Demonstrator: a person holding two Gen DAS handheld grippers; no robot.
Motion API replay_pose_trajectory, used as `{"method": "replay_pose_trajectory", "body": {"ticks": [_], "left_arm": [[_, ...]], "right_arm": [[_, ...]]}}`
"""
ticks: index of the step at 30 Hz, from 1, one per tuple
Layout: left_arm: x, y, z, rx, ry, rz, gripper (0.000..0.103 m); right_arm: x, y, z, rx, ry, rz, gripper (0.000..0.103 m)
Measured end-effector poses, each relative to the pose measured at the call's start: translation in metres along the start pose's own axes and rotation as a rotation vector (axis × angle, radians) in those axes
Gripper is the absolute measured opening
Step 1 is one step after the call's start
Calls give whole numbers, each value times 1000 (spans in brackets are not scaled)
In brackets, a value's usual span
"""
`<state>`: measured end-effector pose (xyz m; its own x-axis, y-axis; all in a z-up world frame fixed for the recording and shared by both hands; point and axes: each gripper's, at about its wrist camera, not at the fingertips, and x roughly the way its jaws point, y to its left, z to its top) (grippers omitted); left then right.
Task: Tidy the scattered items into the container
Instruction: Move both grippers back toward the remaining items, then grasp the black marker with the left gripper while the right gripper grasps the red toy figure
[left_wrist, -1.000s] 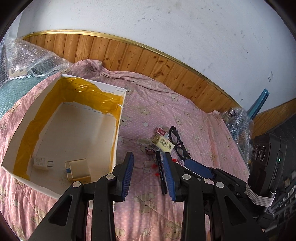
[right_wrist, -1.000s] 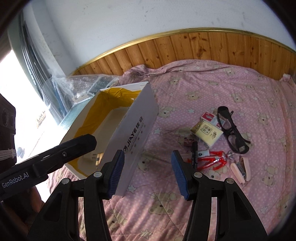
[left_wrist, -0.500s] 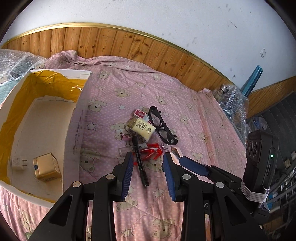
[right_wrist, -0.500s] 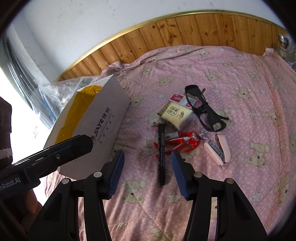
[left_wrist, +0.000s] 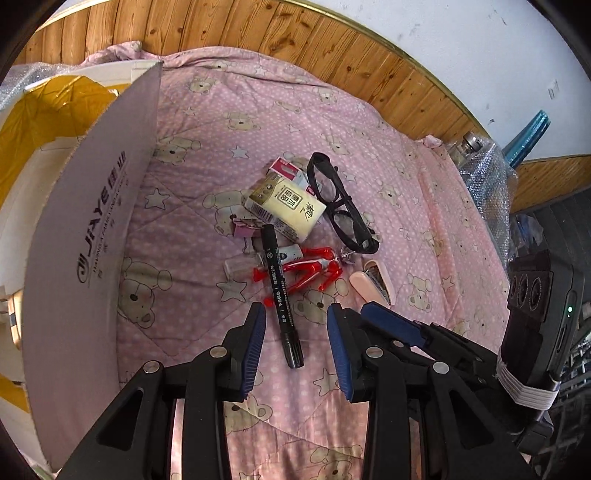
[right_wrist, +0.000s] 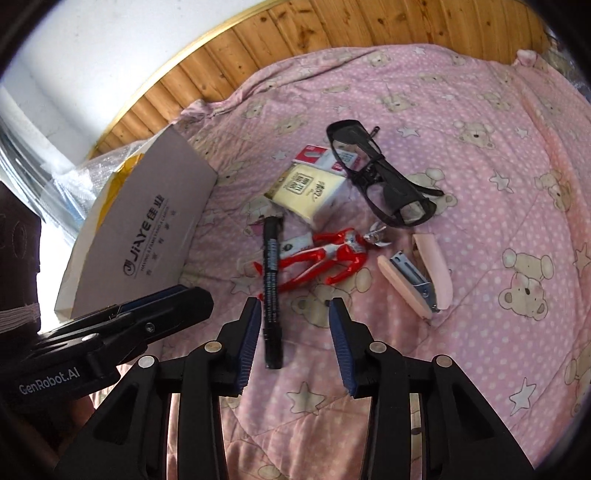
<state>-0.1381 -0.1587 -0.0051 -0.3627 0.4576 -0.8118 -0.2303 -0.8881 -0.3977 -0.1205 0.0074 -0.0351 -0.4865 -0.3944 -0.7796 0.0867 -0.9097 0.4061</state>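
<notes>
Both your grippers hover open over the clutter.
The black marker (left_wrist: 281, 291) lies at twelve o'clock between your left gripper (left_wrist: 295, 350) fingers; your right gripper (right_wrist: 293, 345) is empty too.

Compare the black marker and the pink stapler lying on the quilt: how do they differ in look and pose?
The black marker is a long, slim, dark stick with printed text; the pink stapler is shorter, broader and pale. The marker is one straight, capped piece, while the stapler lies splayed open, its metal inside showing. The marker lies across the red toy figure; the stapler lies apart from it. Both rest flat on the pink quilt, outside the box.
</notes>
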Motion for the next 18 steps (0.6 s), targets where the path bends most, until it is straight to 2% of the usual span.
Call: {"method": "replay_pose_trajectory", "body": {"ticks": [7, 12, 18], "left_arm": [[50, -6, 2, 13, 91, 18, 37], [75, -6, -1, 15, 129, 47, 37], [77, 2, -3, 1, 94, 49, 34]], "right_arm": [[12, -40, 7, 115, 30, 3, 41], [28, -59, 7, 219, 73, 103, 41], [40, -63, 14, 263, 63, 179, 42]]}}
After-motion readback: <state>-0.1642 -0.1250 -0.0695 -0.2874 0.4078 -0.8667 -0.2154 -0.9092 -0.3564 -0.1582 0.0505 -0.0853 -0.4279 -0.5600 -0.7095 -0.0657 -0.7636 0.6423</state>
